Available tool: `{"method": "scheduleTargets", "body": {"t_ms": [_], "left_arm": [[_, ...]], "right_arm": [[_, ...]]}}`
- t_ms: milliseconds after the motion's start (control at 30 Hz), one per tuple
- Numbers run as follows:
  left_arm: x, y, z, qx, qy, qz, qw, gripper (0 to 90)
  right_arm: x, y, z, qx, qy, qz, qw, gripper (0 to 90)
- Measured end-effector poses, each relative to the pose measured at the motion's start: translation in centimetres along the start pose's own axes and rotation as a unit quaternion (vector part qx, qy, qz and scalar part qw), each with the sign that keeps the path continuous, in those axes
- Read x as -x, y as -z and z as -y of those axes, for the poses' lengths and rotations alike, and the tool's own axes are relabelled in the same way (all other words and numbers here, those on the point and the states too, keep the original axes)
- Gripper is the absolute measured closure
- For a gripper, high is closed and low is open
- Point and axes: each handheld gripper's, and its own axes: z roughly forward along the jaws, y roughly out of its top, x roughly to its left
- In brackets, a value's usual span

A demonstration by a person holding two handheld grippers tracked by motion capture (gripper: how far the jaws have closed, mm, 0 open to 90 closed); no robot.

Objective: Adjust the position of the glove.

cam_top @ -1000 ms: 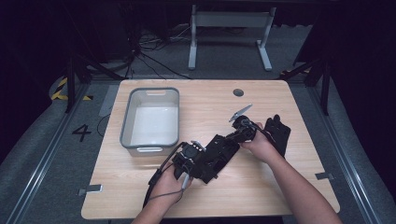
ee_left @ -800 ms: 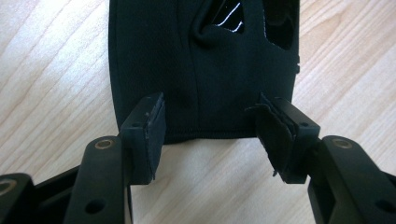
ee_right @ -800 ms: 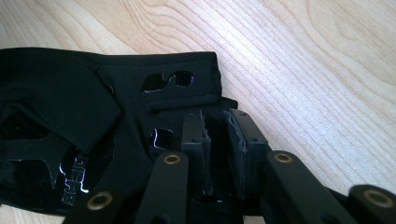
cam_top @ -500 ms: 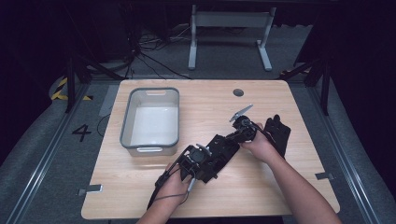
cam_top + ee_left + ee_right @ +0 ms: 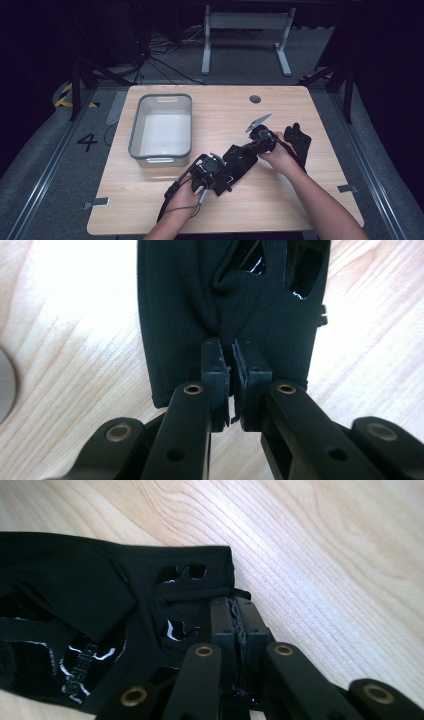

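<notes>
I've got my left hand-held gripper [image 5: 231,385] pinched tight on the edge of the black glove [image 5: 200,305], and my right hand-held gripper [image 5: 239,630] clamped on its other edge. The glove lies stretched between them on the tabletop [image 5: 310,210], right of the grey tub [image 5: 161,127].

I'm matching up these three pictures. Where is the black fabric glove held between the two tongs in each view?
High view: the black fabric glove lies on the table right of centre, between the left tongs and right tongs.
Left gripper view: upper centre, its edge pinched in the jaws.
Right gripper view: left half, its corner pinched.
Shared landmark: the light wooden tabletop beneath it.
</notes>
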Motion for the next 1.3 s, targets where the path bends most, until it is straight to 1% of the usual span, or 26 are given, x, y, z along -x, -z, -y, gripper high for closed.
{"method": "scheduleTargets", "body": {"t_ms": [33, 133, 167, 200, 233, 267, 300, 333, 467, 533, 600, 633, 667, 700, 833, 867, 967, 1067, 1100, 1167, 1200, 1300], "left_arm": [[0.0, 0.1, 0.0, 0.000, -0.002, 0.000, 1.0000, 84.9], [0.1, 0.6, 0.0, 0.004, -0.007, 0.000, 1.0000, 84.9], [0.2, 0.8, 0.0, 0.005, -0.009, 0.001, 0.9999, 84.8], [0.3, 1.0, 0.0, 0.010, -0.010, 0.002, 0.9999, 84.8], [0.3, 1.4, 0.0, 0.014, -0.013, 0.001, 0.9998, 84.8], [0.4, 1.7, 0.0, 0.018, -0.017, 0.001, 0.9997, 84.7], [0.5, 2.0, 0.0, 0.021, -0.019, -0.002, 0.9996, 84.7], [0.5, 2.3, 0.0, 0.025, -0.019, -0.004, 0.9995, 84.6], [0.7, 3.0, -0.1, 0.029, -0.032, -0.005, 0.9990, 84.5], [0.8, 3.1, -0.2, 0.029, -0.041, -0.007, 0.9987, 84.4], [0.9, 3.2, -0.2, 0.028, -0.051, -0.005, 0.9983, 84.0], [0.9, 3.3, -0.3, 0.028, -0.051, -0.005, 0.9983, 83.9], [1.0, 3.2, -0.3, 0.028, -0.053, -0.003, 0.9982, 83.9], [1.1, 3.2, -0.3, 0.025, -0.060, -0.004, 0.9979, 83.9], [1.6, 3.2, -0.5, 0.018, -0.076, 0.000, 0.9970, 83.9], [1.8, 3.3, -0.5, 0.017, -0.081, -0.001, 0.9966, 83.9], [2.1, 3.7, -0.5, 0.016, -0.094, 0.001, 0.9954, 83.9], [2.2, 3.7, -0.5, 0.013, -0.099, 0.003, 0.9950, 83.9], [2.2, 3.6, -0.4, 0.009, -0.102, 0.002, 0.9948, 83.8], [2.2, 3.5, -0.4, 0.008, -0.102, -0.002, 0.9948, 83.7], [2.2, 3.5, -0.4, 0.007, -0.101, 0.002, 0.9948, 83.7], [2.1, 3.5, -0.4, 0.010, -0.105, 0.010, 0.9944, 83.6]], "right_arm": [[-0.2, 0.4, 0.0, 0.005, 0.006, 0.001, 1.0000, 88.8], [-0.7, 1.4, 0.2, 0.013, 0.008, 0.001, 0.9999, 89.1], [-1.0, 2.1, 0.4, 0.017, 0.009, 0.002, 0.9998, 89.2], [-1.0, 2.1, 0.4, 0.017, 0.009, 0.002, 0.9998, 89.2], [-1.3, 2.9, 0.8, 0.022, 0.010, 0.006, 0.9997, 89.2], [-1.5, 3.4, 1.0, 0.027, 0.010, 0.006, 0.9996, 89.2], [-1.5, 3.4, 1.0, 0.027, 0.010, 0.006, 0.9996, 89.2], [-1.7, 3.9, 1.2, 0.033, 0.012, 0.007, 0.9994, 89.2], [-2.5, 6.1, 2.3, 0.054, 0.002, 0.004, 0.9985, 89.1], [-2.9, 6.9, 2.9, 0.063, -0.002, 0.006, 0.9980, 89.2], [-3.4, 7.7, 3.8, 0.070, -0.009, 0.002, 0.9975, 89.2], [-3.9, 8.3, 4.5, 0.077, -0.011, -0.001, 0.9970, 89.1], [-3.9, 8.3, 4.5, 0.077, -0.011, -0.001, 0.9970, 89.1], [-4.1, 8.6, 4.7, 0.078, -0.013, -0.001, 0.9969, 89.2], [-5.4, 9.7, 6.4, 0.083, -0.011, -0.006, 0.9965, 89.1], [-5.4, 9.7, 6.4, 0.083, -0.011, -0.006, 0.9965, 89.1], [-6.1, 10.3, 7.5, 0.091, -0.018, -0.009, 0.9956, 89.1], [-6.4, 10.4, 7.9, 0.094, -0.019, -0.012, 0.9953, 89.1], [-6.6, 10.4, 8.1, 0.096, -0.019, -0.012, 0.9951, 89.1], [-7.0, 10.3, 8.5, 0.102, -0.017, -0.010, 0.9946, 89.1], [-7.3, 10.4, 8.7, 0.099, -0.015, -0.011, 0.9949, 89.0], [-7.5, 10.5, 8.8, 0.098, -0.017, -0.010, 0.9950, 89.0]]}}
